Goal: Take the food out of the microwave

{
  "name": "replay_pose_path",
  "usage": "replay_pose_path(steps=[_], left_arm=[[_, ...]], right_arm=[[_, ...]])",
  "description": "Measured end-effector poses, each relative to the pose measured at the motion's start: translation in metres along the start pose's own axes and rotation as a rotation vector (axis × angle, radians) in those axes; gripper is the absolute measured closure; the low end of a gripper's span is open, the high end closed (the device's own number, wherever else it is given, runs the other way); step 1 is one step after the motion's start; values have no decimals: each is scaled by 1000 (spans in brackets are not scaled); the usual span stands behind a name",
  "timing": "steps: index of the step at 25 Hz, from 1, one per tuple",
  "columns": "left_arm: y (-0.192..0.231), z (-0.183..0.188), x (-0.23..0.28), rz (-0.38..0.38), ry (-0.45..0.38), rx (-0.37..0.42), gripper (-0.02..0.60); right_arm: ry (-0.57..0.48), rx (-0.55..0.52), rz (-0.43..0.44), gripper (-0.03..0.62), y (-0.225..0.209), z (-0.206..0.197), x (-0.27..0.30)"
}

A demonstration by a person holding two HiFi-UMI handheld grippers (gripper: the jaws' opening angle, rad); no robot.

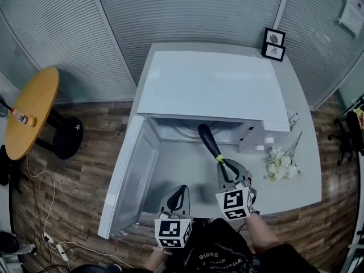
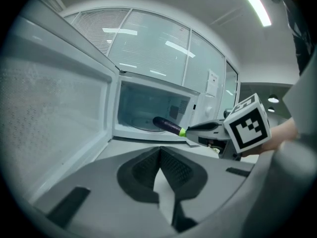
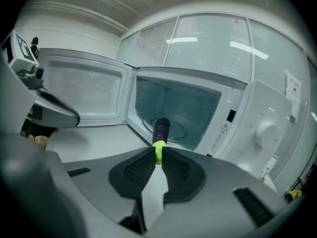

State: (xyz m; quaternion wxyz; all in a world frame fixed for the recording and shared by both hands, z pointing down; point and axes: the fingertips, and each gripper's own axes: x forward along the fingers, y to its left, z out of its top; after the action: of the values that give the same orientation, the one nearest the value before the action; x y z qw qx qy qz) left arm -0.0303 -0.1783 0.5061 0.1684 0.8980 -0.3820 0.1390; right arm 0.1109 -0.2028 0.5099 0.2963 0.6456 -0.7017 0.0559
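A pale grey tabletop (image 1: 298,178) carries a white microwave (image 1: 216,84) that fills most of its far half and reaches close to the left edge. The microwave's door (image 1: 133,169) stands fully open, swung out along the tabletop's left edge toward the near left corner, leaving the cavity and its glass turntable in plain sight. Near the front edge, the left claw (image 1: 181,193) (image 2: 160,150) hangs level with the open door, its jaws pressed together at the tips with nothing between them. Just to its right, the right claw (image 1: 223,162) (image 3: 158,152) points at the cavity and pinches the bright green stem end of a dark purple eggplant (image 1: 209,141) (image 2: 167,126) (image 3: 161,129). The eggplant juts straight out from the jaws, clear of the tabletop, its rounded far end reaching into the mouth of the microwave above the turntable's near rim. A small bunch of white flowers (image 1: 280,164) lies near the right edge, beside the microwave's front right corner. Two small black picture frames (image 1: 274,44) stand at the far right corner, behind the microwave.
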Motion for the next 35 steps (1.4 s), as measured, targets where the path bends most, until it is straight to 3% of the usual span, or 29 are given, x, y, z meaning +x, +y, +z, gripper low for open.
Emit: replay_pose_path(steps=[15, 26, 35], left_arm=[[-4, 8, 6, 5, -21, 21, 574], [-16, 18, 0, 6, -63, 31, 574], [-20, 33, -4, 19, -100, 58, 574]], right_arm=[[-56, 154, 32, 556, 6, 2, -53], [-129, 317, -3, 556, -13, 4, -89], [-217, 362, -7, 556, -21, 21, -109]])
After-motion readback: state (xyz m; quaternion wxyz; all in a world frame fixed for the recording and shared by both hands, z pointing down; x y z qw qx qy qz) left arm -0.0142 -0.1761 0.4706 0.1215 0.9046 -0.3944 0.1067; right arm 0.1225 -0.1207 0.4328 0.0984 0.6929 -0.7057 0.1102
